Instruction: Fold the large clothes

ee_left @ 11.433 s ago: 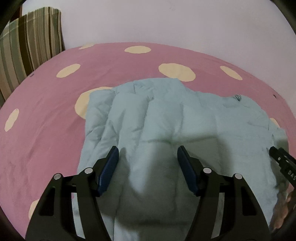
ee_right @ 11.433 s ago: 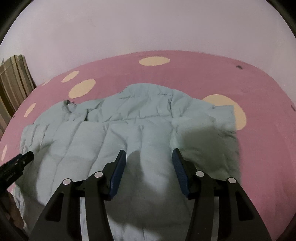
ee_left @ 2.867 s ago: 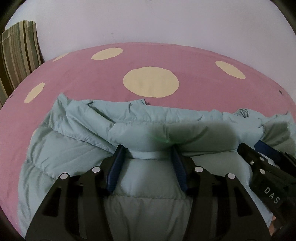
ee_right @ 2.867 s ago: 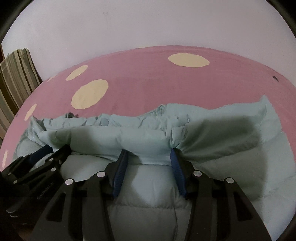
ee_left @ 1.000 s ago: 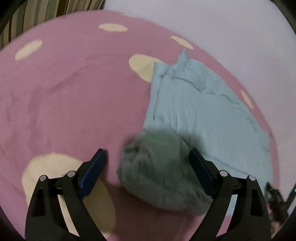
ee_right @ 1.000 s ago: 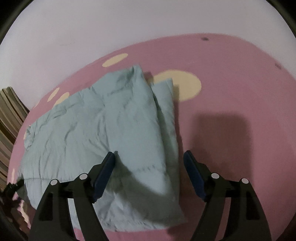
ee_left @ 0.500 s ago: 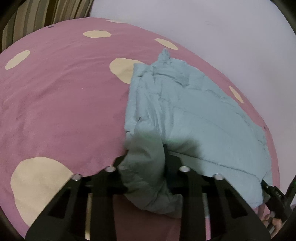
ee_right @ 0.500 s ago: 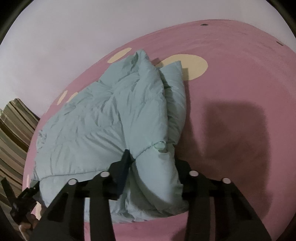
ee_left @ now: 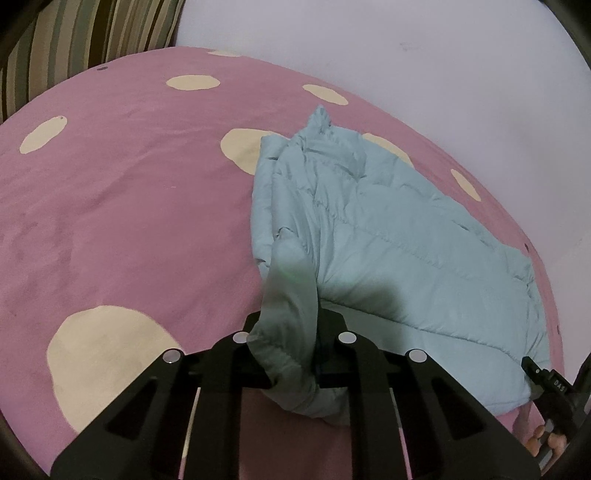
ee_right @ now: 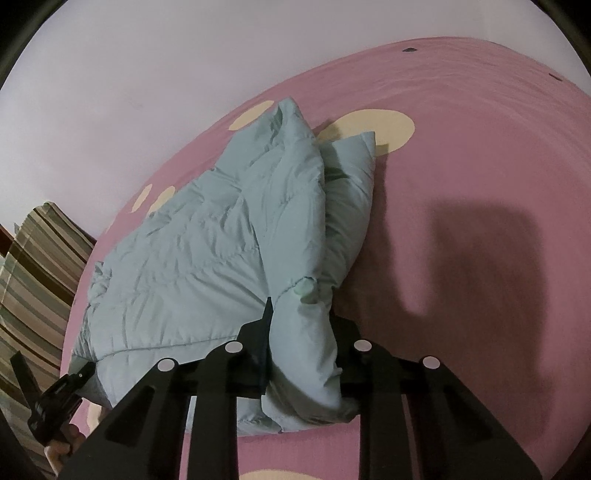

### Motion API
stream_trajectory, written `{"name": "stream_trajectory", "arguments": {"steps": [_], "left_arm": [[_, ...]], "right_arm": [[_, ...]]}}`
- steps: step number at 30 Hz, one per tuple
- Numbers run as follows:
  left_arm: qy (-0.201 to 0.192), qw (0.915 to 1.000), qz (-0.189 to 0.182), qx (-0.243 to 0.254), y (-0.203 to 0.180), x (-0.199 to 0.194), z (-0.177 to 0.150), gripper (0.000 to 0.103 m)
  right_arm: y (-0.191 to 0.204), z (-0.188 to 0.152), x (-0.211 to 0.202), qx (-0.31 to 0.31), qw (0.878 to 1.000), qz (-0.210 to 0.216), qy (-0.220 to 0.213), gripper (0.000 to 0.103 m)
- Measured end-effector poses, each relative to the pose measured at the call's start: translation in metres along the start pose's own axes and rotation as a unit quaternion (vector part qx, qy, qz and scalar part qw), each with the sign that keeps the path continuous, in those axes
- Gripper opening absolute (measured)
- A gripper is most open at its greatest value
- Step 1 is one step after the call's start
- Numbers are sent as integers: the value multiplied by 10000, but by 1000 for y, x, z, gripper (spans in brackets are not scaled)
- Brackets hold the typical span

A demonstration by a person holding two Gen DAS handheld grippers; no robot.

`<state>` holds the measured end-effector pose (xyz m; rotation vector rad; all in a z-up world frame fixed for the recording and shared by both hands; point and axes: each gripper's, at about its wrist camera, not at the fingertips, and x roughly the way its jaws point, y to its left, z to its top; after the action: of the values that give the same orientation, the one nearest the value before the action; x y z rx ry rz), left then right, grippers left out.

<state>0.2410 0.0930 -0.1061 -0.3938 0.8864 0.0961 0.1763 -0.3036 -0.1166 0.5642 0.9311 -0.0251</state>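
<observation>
Both grippers closed in since a second ago.
Left gripper [ee_left: 291, 332] and right gripper [ee_right: 303, 332] jaws each clamp a puffer jacket [ee_left: 388, 236] corner on the bed [ee_left: 129, 206].

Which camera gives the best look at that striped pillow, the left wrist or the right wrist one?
The right wrist view. There the striped pillow runs down the left edge beside the blue puffer jacket, so its bands read clearly. The left wrist view catches only a corner of it at the top left, beyond the pink bedsheet.
</observation>
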Motion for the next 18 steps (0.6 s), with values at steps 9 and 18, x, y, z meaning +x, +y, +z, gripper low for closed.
{"name": "stream_trajectory", "arguments": {"steps": [9, 18], "left_arm": [[86, 9999, 128, 75, 5, -21, -12, 13], [131, 9998, 119, 45, 21, -50, -35, 13]], "right_arm": [[-1, -1, -4, -44, 10000, 52, 61, 23], [-3, -6, -5, -10, 9999, 120, 49, 23]]}}
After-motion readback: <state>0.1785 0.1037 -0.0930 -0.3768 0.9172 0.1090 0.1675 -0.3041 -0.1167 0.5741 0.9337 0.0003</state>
